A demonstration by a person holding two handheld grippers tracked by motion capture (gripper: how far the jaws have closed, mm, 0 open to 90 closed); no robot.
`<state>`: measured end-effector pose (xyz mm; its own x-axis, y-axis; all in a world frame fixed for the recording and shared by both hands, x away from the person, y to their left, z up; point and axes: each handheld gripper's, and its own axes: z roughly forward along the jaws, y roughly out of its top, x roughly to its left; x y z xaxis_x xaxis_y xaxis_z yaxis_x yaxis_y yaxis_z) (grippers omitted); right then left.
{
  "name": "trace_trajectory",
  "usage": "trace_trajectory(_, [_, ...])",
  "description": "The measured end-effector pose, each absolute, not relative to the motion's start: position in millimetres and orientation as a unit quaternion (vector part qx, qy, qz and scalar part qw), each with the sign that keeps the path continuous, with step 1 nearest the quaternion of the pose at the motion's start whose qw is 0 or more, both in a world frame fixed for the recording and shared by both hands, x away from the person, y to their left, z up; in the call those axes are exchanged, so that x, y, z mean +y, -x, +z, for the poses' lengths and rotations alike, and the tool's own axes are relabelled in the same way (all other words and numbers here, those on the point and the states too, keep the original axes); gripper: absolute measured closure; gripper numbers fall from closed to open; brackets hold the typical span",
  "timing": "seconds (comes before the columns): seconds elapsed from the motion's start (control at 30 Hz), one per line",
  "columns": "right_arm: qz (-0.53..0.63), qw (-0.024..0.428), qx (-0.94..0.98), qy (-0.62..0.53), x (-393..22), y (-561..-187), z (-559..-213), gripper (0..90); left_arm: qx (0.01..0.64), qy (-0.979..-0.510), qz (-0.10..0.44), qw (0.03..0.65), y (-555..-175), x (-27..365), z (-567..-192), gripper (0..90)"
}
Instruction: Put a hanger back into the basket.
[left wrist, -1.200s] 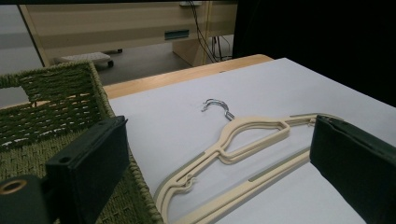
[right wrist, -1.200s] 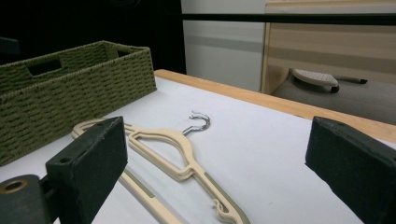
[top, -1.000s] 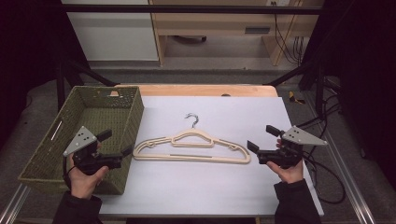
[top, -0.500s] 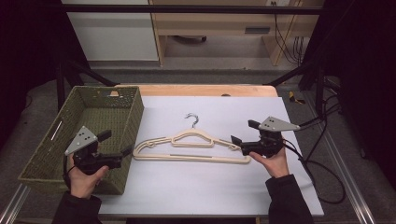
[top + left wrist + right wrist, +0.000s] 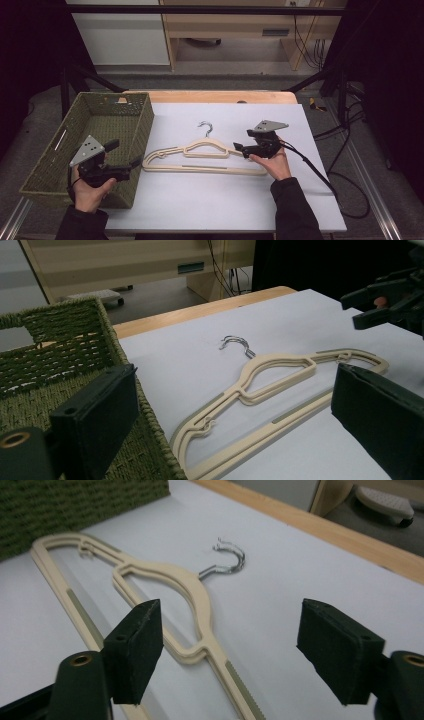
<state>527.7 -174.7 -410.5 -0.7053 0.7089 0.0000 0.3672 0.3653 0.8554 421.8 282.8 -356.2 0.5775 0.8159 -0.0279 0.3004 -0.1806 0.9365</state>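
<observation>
Two cream plastic hangers with metal hooks lie stacked flat on the white table top. My right gripper hovers just over their right shoulder and points left. In the right gripper view the hangers' arm runs between and below the gripper's pads. The jaws have just been closing, but they stand open and the pads touch nothing. My left gripper stays open at the basket's front right corner and faces the hangers' left end. From there, the right gripper shows at the upper right.
A green woven basket stands at the table's left; its corner is right beside my left jaw. A wooden strip borders the far edge. A cable trails from the right gripper over the table's right side.
The right gripper has moved left and slightly down, from near the table's right side to above the hangers' right shoulder, and its jaws are narrower. The left gripper has not moved.
</observation>
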Motion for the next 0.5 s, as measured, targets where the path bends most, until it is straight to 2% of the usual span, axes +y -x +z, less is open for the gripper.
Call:
trace_trajectory(0.33, [0.397,0.156,0.835,-0.346,-175.8,-542.8,-443.3,42.9,0.382,-0.728,0.251,0.512,-422.0,279.7,-356.8,5.1])
trace_trajectory(0.5, [0.357,0.16,0.852,-0.346,-176.0,-548.2,-458.0,46.9,0.38,-0.729,0.25,0.511,-421.8,279.1,-356.7,5.2])
